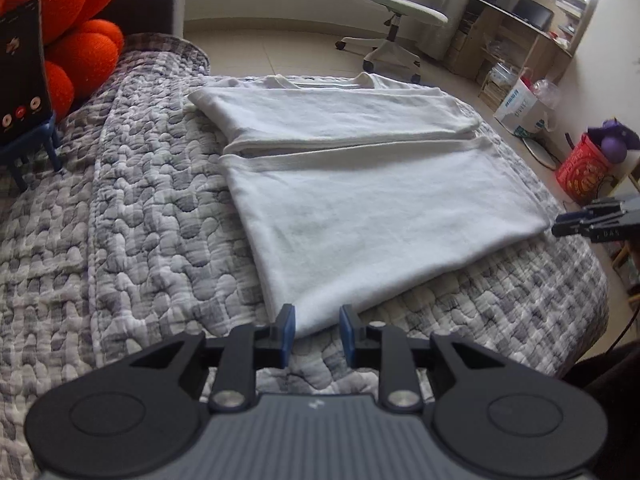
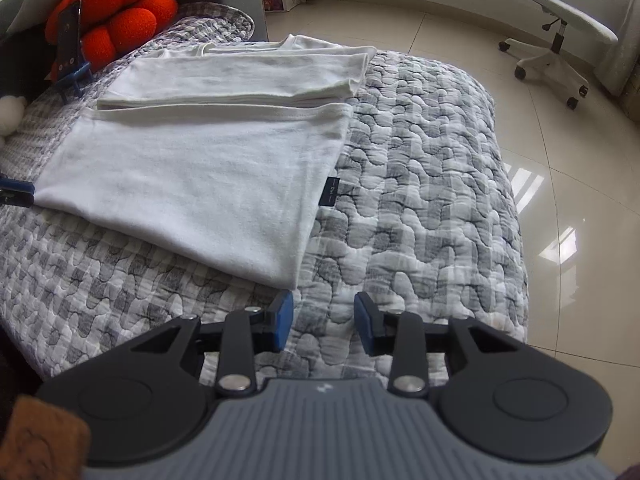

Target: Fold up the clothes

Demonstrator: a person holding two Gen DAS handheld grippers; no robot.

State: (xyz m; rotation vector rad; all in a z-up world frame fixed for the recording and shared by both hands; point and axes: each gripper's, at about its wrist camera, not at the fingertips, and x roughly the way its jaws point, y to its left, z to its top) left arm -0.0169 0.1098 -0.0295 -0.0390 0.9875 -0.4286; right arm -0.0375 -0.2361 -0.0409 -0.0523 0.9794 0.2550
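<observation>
A white T-shirt (image 1: pixel 360 208) lies partly folded on the grey patterned quilt (image 1: pixel 140 220) of a bed, filling the middle of the left wrist view, its collar toward the top of the frame. The left gripper (image 1: pixel 317 330) sits at the bottom centre, its blue-padded fingers (image 1: pixel 287 326) narrowly parted around the shirt's near corner, not pressing it. In the right wrist view the right gripper (image 2: pixel 323 322) hovers at the bottom centre, fingers (image 2: pixel 282 320) moderately apart over bare quilt, just beside the shirt's other near corner, holding nothing. Orange cushions (image 1: pixel 76 28) sit upper left.
</observation>
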